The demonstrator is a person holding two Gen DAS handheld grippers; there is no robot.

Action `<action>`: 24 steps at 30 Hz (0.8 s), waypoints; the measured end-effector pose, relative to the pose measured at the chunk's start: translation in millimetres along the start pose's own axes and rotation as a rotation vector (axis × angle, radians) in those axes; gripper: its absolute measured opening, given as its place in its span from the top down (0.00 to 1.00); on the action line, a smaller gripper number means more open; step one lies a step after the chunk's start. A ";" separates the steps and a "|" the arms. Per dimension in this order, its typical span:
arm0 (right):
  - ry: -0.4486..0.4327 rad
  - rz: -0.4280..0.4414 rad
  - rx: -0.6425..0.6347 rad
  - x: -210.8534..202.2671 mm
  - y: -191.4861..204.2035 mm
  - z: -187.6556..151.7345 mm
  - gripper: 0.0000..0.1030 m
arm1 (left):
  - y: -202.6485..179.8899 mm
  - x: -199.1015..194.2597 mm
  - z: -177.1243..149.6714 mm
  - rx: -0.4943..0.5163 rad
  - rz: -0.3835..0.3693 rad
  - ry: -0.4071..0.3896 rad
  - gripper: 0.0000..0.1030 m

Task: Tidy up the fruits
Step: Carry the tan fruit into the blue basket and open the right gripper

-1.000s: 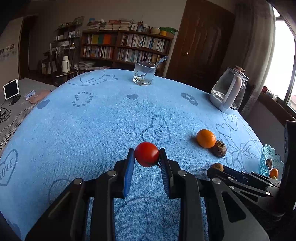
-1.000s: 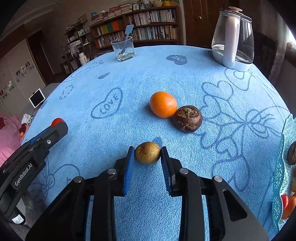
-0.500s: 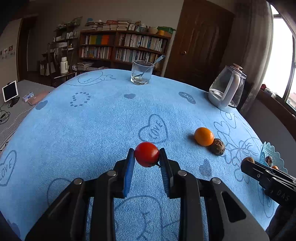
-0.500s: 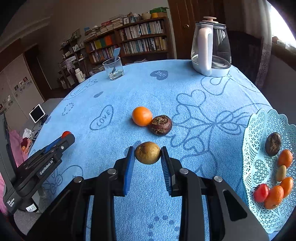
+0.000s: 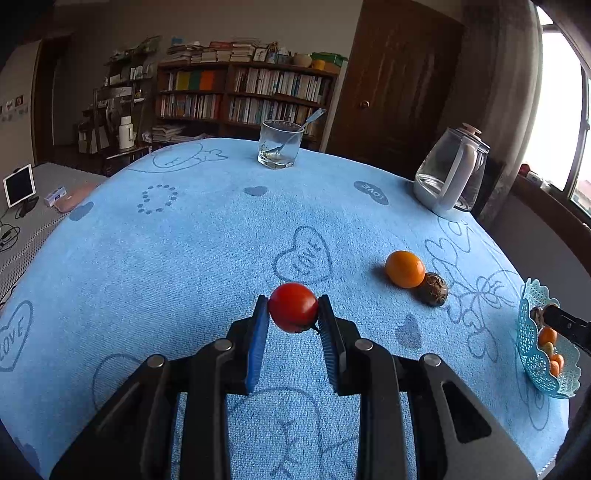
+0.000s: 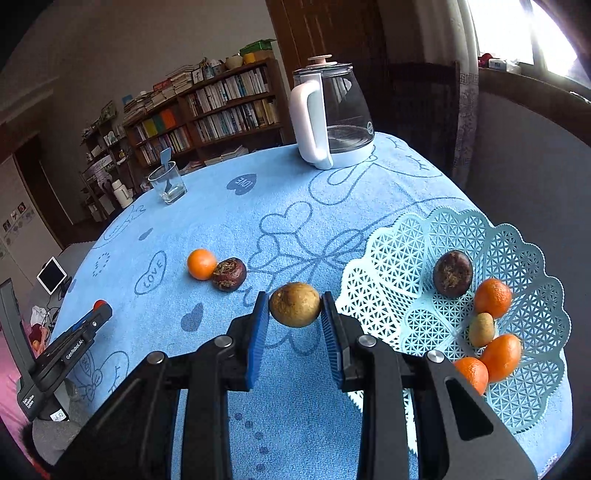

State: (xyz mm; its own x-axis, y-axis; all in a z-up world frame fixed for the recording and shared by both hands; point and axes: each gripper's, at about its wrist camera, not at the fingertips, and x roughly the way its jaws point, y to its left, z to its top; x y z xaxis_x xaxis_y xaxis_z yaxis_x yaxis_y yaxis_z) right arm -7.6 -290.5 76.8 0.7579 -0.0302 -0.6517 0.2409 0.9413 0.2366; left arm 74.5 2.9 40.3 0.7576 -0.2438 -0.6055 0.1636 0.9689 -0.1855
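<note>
- Two grippers each carry one fruit over a table (image 5: 155, 258) draped in a blue terry cloth printed with hearts, "LOVE" words, bows and paw prints.
- The left gripper (image 5: 293, 321) is clamped on a red tomato (image 5: 293, 306) between its blue pads, held above the cloth near the table's near edge.
- The right gripper (image 6: 294, 314) is clamped on a brownish-yellow round fruit (image 6: 294, 304), held just beside the left rim of the basket.
- The light-blue lattice basket (image 6: 406, 240), with a scalloped rim, sits at the table's right edge; inside lie a dark purple-brown fruit (image 6: 452, 273), three small oranges (image 6: 493, 297) and a small greenish-yellow fruit (image 6: 482, 329).
- On the cloth, near the middle of the table, an orange (image 5: 405, 268) touches a dark brown fruit (image 5: 433, 289); both are well apart from the basket.
- At the far edge stands a clear glass (image 5: 280, 144) with a spoon leaning in it.
- Toward the far right corner stands a glass kettle (image 5: 448, 177) with a white handle and base.
- Behind the table, a wooden bookshelf (image 5: 236, 96) is packed with books, with stacks on top; a dark wooden door (image 5: 399, 81) stands to its right.
- A bright window (image 6: 517, 33) with a curtain lies on the right side of the room.
- A tablet (image 5: 18, 184) stands propped on a lower grey surface beyond the table's left edge.
</note>
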 end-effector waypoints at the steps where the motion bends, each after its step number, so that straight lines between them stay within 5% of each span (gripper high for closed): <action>1: -0.003 -0.011 0.011 -1.3 -6.4 0.1 0.71 | 0.0 0.0 0.0 0.000 0.000 0.000 0.73; 14: 0.046 -0.059 0.138 4.4 -57.7 -9.3 0.71 | -1.1 1.2 -0.9 0.008 0.001 0.001 0.73; 17: 0.039 -0.059 0.154 2.0 -61.0 -9.7 0.59 | -0.8 2.0 -1.5 0.009 0.002 0.003 0.73; 24: 0.007 -0.072 0.188 -9.0 -68.9 -12.2 0.57 | -1.2 2.6 -1.9 0.011 0.003 0.003 0.73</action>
State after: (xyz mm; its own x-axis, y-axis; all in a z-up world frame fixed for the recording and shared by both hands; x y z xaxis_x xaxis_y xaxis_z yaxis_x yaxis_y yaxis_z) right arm -38.4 -351.0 57.6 0.7305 -0.0920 -0.6767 0.4039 0.8572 0.3194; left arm 75.1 1.1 37.4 0.7560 -0.2415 -0.6083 0.1687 0.9699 -0.1754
